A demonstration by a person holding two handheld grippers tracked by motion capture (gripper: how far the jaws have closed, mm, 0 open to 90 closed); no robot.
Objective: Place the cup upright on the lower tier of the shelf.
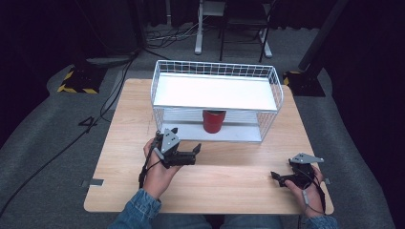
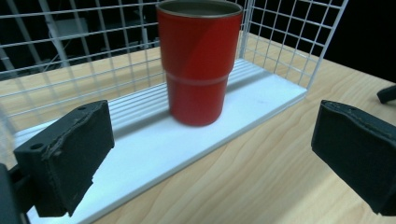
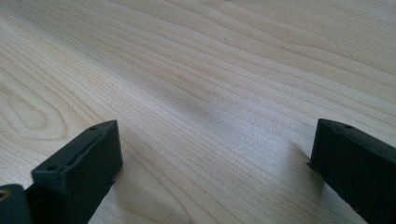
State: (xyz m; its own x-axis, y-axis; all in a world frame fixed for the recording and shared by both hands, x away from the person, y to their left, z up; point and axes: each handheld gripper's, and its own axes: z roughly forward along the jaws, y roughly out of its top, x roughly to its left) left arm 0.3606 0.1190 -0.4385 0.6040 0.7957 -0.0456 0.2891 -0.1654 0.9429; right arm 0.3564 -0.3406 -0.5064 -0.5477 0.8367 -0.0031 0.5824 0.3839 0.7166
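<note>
Facing red cup (image 2: pixel 200 60), left hand-held gripper (image 1: pixel 185 153) released | right hand-held gripper (image 1: pixel 282 178) released, low over table (image 1: pixel 229 186)

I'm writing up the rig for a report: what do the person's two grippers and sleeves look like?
Both the left gripper and the right gripper are black, each topped by a grey three-cornered plate, with blocky black padded jaws. Black cables trail along the hands. The person wears blue denim sleeves.

Red cup (image 1: pixel 214 121) upright on wire rack (image 1: pixel 216 102) lower shelf; left tongs (image 1: pixel 187 153) near, right tongs (image 1: pixel 279 178) apart.
</note>
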